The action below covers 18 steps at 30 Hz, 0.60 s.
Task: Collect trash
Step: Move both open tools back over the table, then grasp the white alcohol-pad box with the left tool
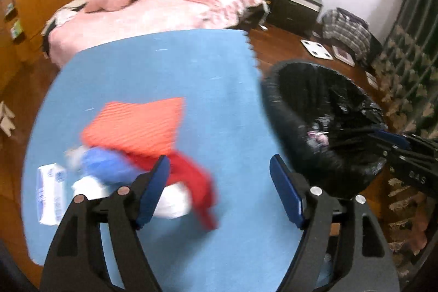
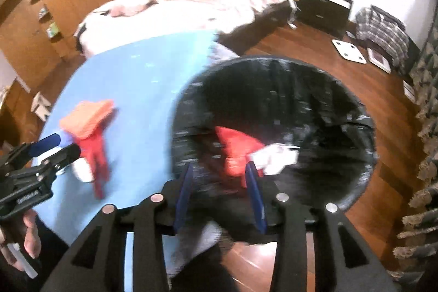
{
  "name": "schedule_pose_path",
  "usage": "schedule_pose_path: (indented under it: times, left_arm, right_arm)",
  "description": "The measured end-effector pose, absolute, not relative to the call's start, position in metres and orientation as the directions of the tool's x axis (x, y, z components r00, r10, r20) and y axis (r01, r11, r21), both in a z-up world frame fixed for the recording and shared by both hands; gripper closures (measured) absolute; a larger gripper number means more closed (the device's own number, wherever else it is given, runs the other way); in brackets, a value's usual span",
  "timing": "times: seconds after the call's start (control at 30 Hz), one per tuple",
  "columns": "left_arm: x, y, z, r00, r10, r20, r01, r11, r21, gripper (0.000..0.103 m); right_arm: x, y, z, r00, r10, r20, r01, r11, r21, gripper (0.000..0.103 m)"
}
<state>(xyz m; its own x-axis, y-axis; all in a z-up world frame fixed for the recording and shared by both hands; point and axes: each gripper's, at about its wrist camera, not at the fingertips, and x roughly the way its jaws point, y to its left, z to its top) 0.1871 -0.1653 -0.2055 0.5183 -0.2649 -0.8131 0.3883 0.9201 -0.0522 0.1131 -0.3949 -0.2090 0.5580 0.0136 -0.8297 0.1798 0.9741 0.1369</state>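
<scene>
The right gripper (image 2: 219, 199) hung over the black-lined bin (image 2: 366, 155), jaws apart and pressing on nothing; a red wrapper (image 2: 235, 147) and white scrap (image 2: 276, 158), blurred, seemed to lie inside the bin just beyond its tips. The left gripper (image 1: 219, 190) stood wide open and empty above the blue mat (image 1: 169, 67). The remaining trash pile (image 1: 115, 171), under the orange cloth (image 1: 139, 122), lay ahead and left of those jaws, so the left hand was clearly nearer. Its red strip (image 1: 197, 182) ran diagonally toward the jaws.
</scene>
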Motion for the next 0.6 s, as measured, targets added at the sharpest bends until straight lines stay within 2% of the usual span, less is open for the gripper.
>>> schedule_pose_path:
  times: [0.27, 0.6]
  left_arm:
    - [0.182, -0.044, -0.198, 0.582, -0.168, -0.796, 0.244, 0.969, -0.026, 0.028]
    - [0.181, 0.061, -0.216, 0.589, -0.090, -0.803, 0.130, 0.991, -0.016, 0.025]
  right_arm:
    - [0.115, -0.290, -0.209, 0.565, 0.098, -0.819, 0.071, 0.984, 0.166, 0.062]
    - [0.126, -0.189, -0.221, 0.582, 0.095, -0.807, 0.004, 0.993, 0.120, 0.060]
